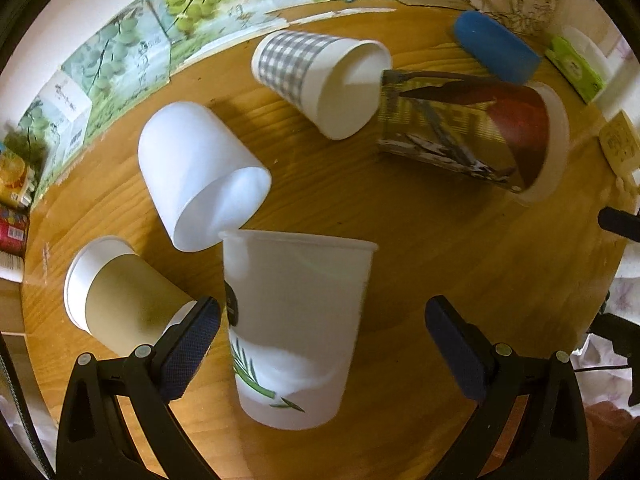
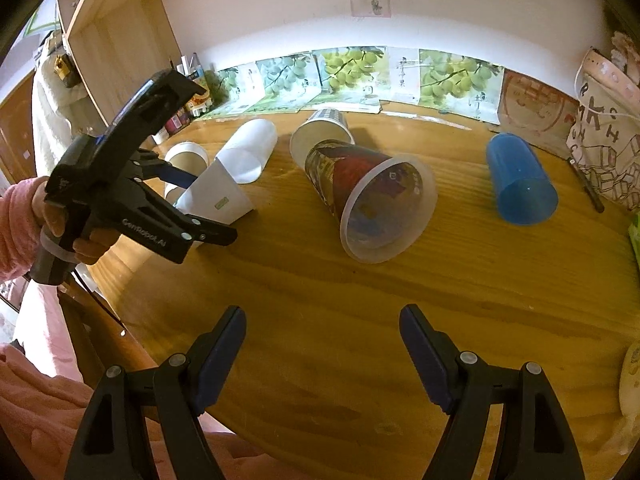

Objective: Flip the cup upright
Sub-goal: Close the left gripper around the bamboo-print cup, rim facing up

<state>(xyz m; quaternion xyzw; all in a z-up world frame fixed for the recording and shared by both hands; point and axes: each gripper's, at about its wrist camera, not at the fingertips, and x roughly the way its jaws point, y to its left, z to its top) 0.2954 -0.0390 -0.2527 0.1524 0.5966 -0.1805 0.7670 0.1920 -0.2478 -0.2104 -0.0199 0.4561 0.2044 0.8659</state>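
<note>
A white paper cup with a green leaf print [image 1: 296, 328] stands upright on the wooden table [image 1: 440, 240], between the fingers of my left gripper [image 1: 324, 348], which is open and does not touch it. In the right wrist view the same cup [image 2: 218, 196] shows partly behind the left gripper [image 2: 188, 204]. Several other cups lie on their sides: a plain white one [image 1: 200, 176], a brown-sleeved one [image 1: 124, 300], a grey checked one [image 1: 320, 80], a printed clear one [image 2: 368, 196] and a blue one [image 2: 520, 180]. My right gripper [image 2: 322, 344] is open and empty near the table's front edge.
Grape-print boxes [image 2: 352, 72] line the back wall. A printed cloth bag [image 2: 600, 136] stands at the back right, with a pen [image 2: 586, 184] beside it. A wooden shelf [image 2: 116, 40] rises at the left. A green packet [image 1: 576, 68] lies at the right edge.
</note>
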